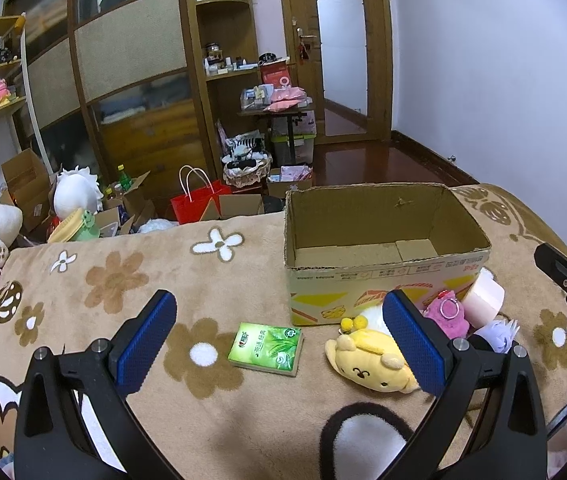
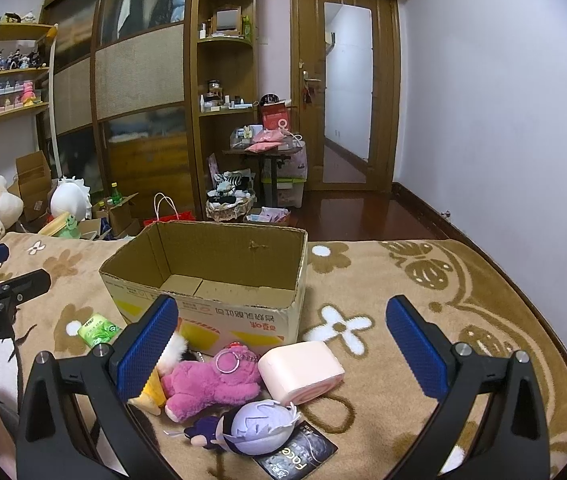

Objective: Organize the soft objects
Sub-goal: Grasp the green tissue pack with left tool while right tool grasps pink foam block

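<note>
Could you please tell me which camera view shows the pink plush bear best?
The right wrist view: the fluffy pink plush bear with a metal key ring lies fully visible there. The left wrist view shows only part of it, behind one tool finger.

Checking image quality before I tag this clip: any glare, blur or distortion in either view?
Left wrist view: sharp, strong fisheye bending the cardboard box edges, dark corner vignette, glare on the wood floor. Right wrist view: same distortion, floor glare, pink plush in focus.
</note>
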A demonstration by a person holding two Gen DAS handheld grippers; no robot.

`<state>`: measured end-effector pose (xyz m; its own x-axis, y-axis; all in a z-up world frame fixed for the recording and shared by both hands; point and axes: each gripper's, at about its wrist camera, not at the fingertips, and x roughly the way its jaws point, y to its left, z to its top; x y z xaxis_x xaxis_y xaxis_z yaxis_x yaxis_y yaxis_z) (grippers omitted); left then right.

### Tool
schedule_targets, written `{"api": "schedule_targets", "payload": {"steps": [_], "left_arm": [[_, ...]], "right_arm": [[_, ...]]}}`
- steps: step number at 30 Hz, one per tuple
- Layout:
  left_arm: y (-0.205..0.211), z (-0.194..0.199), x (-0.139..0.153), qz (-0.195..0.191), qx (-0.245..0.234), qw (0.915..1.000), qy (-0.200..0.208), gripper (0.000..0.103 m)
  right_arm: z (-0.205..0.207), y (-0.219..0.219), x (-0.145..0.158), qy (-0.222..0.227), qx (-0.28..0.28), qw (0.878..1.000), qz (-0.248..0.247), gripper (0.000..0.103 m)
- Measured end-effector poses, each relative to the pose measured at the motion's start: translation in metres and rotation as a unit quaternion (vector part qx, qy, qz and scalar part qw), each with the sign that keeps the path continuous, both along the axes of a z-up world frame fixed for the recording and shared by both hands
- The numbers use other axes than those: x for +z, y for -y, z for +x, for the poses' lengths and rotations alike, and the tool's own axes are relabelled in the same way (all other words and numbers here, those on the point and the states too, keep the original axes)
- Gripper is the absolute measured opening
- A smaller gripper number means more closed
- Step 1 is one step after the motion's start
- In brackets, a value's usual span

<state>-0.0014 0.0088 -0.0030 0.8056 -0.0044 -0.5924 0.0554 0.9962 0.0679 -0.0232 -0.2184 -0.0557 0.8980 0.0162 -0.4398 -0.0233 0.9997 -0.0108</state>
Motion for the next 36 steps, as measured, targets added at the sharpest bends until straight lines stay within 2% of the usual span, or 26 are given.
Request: {"api": "schedule_targets", "payload": {"steps": [8,18,26,31,36], "left_arm": [[-0.012,0.014,-0.009,-0.026,0.003,0.9990,-0.037,0.102],[-0.023,0.058,-0.016,-0.030,0.032,0.9948,-0.093,0.102],[-0.031,0.088,-0.039,-0.055,0.031,0.9857,-0.156,0.102],[-0.037,0.104,-0.059,-0.065,0.039,0.9769,-0.200,0.102],[-0.037,0.109,-0.072,-0.049,0.049,0.9740,-0.216,0.102]], "right_arm": [[0.000,-0.005,-0.002,-0.017,0.009,1.000,-0.004,0.103],[0.022,-0.001,-0.015,-0.066,0.010,0.997,0.042,0.103],[0.043,0.006,-0.024,-0.105,0.011,0.993,0.057,0.103],[0.066,0.020,-0.035,-0.136,0.014,0.988,0.067,0.103],[0.077,0.024,-0.048,-0.157,0.016,0.985,0.068,0.103]]}}
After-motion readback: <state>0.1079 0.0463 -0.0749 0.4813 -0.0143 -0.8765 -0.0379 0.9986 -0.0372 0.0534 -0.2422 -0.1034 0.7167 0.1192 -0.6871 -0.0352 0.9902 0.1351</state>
